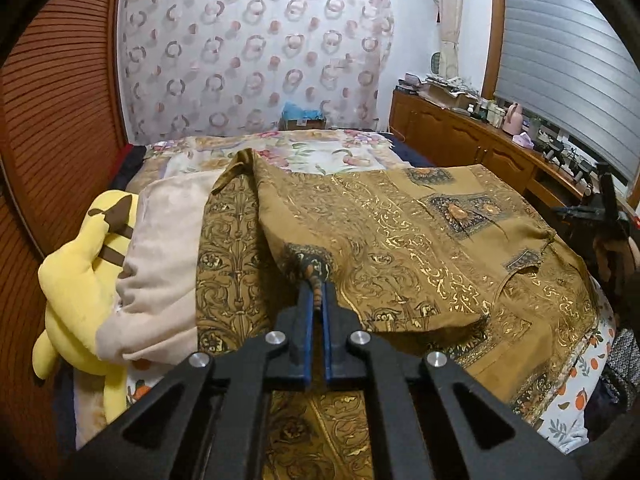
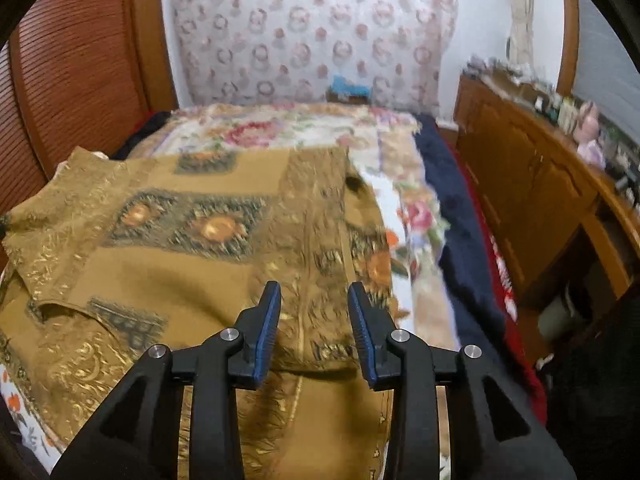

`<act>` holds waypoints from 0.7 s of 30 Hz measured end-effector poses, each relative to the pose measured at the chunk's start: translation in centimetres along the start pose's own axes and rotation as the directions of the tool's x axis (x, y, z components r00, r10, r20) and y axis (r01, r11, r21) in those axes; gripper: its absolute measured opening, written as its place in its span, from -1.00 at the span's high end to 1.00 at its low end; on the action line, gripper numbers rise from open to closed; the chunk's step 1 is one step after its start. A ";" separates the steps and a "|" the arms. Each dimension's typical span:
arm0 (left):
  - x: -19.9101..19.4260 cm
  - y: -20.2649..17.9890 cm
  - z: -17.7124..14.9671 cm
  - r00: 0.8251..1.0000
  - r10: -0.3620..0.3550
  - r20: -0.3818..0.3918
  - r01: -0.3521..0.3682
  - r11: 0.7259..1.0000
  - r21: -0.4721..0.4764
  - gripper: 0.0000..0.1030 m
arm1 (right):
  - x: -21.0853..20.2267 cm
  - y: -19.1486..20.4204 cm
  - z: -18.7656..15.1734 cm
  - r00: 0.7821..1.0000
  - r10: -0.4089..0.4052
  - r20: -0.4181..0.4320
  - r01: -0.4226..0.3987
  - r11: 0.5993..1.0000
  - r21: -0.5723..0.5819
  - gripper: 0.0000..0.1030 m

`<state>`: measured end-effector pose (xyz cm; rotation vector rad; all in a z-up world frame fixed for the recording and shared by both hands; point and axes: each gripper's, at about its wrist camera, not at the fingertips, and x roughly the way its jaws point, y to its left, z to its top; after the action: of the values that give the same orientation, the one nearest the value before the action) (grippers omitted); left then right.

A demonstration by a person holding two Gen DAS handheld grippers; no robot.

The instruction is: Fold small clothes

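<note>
Brown-gold garment (image 1: pixel 400 232): patterned cloth with gilt scrollwork and dark medallions, spread over the bed; in the left wrist view it fills the middle and runs out to 3 o'clock, with one part lifted and folded over itself.
Pinched edge: a bunched corner of the garment rises to a peak at the tips of the left gripper, just above the picture's centre.
Left gripper (image 1: pixel 317 300): black frame with blue pads, entering from 6 o'clock; the pads are pressed together on the bunched corner, which stands clear of the cloth below.
Right gripper (image 2: pixel 314 300): same make, entering from 6 o'clock in the right wrist view; the pads stand apart with a clear gap, and nothing is clamped between them. The garment lies beneath and beyond the tips; whether the tips touch it cannot be told, as this view is blurred.
Bed cover (image 1: pixel 320 152): floral, pale ground with pink blooms, showing beyond the garment toward 12 o'clock.
Orange-print sheet (image 1: pixel 580 392): white with orange fruit, at 4 o'clock under the garment's edge.
Beige blanket (image 1: pixel 160 264): folded mass at 9 o'clock, beside the garment.
Yellow plush toy (image 1: pixel 80 292): at 9 o'clock, against the blanket, brown markings visible.
Curtain (image 1: pixel 256 52): sheer, ring-patterned, across the far wall at 12 o'clock.
Wooden cabinet (image 1: pixel 460 136): low run at 2 o'clock, its top crowded with small items too small to tell.
</note>
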<state>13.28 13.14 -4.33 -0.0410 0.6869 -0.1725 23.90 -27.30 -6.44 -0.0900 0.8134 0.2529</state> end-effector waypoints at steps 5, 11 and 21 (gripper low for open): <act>0.8 0.1 -0.5 1.000 0.002 -0.015 -0.002 1.000 0.003 0.97 | 1.8 -0.2 -1.3 0.997 -0.034 -0.067 0.034 0.999 -0.010 0.33; 1.5 -0.1 -1.1 1.000 0.006 -0.028 -0.006 1.000 0.007 0.97 | 2.4 -0.5 -2.0 0.995 -0.043 -0.085 0.044 0.999 0.008 0.32; 0.9 -0.6 -1.1 1.000 -0.007 0.015 0.007 1.000 -0.005 0.97 | 0.2 1.1 -1.8 0.999 -0.049 -0.012 0.048 0.997 -0.065 0.95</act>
<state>13.15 12.45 -5.71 -0.0490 0.6728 -0.1772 22.48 -26.56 -7.86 -0.1717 0.8159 0.2329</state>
